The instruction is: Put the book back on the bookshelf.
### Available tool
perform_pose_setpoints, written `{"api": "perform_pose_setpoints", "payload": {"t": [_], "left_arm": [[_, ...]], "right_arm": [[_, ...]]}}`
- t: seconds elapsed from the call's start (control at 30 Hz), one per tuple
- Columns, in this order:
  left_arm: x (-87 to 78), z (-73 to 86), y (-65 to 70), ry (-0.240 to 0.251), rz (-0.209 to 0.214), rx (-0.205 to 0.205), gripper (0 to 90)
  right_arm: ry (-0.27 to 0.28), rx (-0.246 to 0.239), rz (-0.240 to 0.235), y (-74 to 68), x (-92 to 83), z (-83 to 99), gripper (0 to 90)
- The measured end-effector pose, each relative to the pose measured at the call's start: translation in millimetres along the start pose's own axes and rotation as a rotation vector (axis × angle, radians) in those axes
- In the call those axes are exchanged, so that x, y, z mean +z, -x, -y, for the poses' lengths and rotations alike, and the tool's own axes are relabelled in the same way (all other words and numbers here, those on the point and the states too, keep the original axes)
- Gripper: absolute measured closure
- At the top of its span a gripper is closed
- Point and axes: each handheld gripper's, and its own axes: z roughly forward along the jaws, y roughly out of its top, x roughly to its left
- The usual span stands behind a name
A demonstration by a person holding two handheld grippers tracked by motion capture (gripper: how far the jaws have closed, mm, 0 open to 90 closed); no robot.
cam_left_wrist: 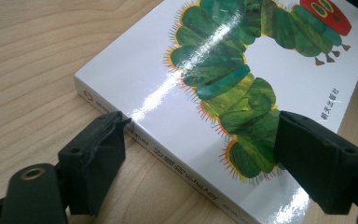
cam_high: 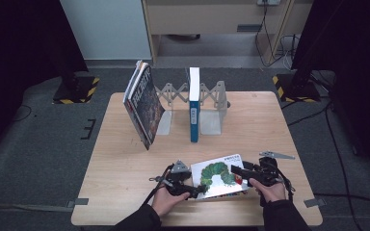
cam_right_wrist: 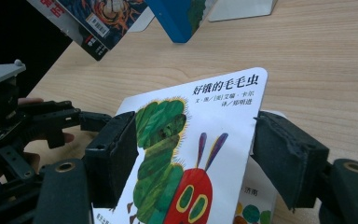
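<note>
White and glossy, a caterpillar picture book [cam_high: 218, 175] lies on the near part of the wooden table [cam_high: 125, 159], between a person's two hand-held grippers. In the high view its long axis runs across the table, slightly slanted, the right end a little farther from the person; the caterpillar's red head points toward the right gripper [cam_high: 238, 172]. The left gripper [cam_high: 196, 191] stands at the book's near-left corner, jaws spread wide around the spine edge; the left gripper view shows one pad over the cover and the other just beside the spine, neither pressing. In the right gripper view the front cover is raised off the pages, its edge standing between the right gripper's parted jaws; whether the pads press it cannot be told. Behind, a blue book [cam_high: 193, 103] stands upright in a metal rack [cam_high: 212, 103], and a dark book [cam_high: 143, 103] leans beside it.
</note>
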Motion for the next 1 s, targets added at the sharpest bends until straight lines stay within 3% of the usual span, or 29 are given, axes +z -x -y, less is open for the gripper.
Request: {"api": "perform_pose_setpoints", "payload": {"t": [0.07,0.13,0.2,0.27,0.47,0.53,0.73,1.0], "left_arm": [[-0.2,0.1,-0.5,-0.002,0.002,0.002,13.6],[-0.1,0.1,-1.3,0.004,0.016,-0.012,12.7],[-0.3,0.2,-1.5,0.002,0.016,-0.008,12.5],[-0.2,0.3,-1.3,0.002,0.015,-0.005,12.3],[0.4,1.7,-1.1,0.012,0.022,0.003,10.9],[0.9,2.6,-0.3,0.015,0.020,0.015,10.1],[0.9,2.5,0.0,0.013,0.019,0.018,9.9],[-3.0,2.2,-2.8,0.008,0.023,-0.023,14.2]], "right_arm": [[-0.015,0.012,-0.020,0.5,-1.8,1.6,35.4],[-0.049,0.031,-0.078,-1.1,0.3,4.1,36.0],[-0.090,-0.019,-0.066,-5.6,4.3,5.2,35.7],[-0.103,-0.034,-0.058,-6.5,7.9,4.6,35.9],[-0.118,-0.026,-0.057,-2.1,12.2,2.5,40.9],[-0.155,-0.037,-0.048,-0.2,19.6,1.2,44.9],[-0.195,-0.034,-0.063,2.1,25.7,1.3,49.0],[-0.184,-0.003,-0.112,4.2,21.0,-3.9,63.4]]}}
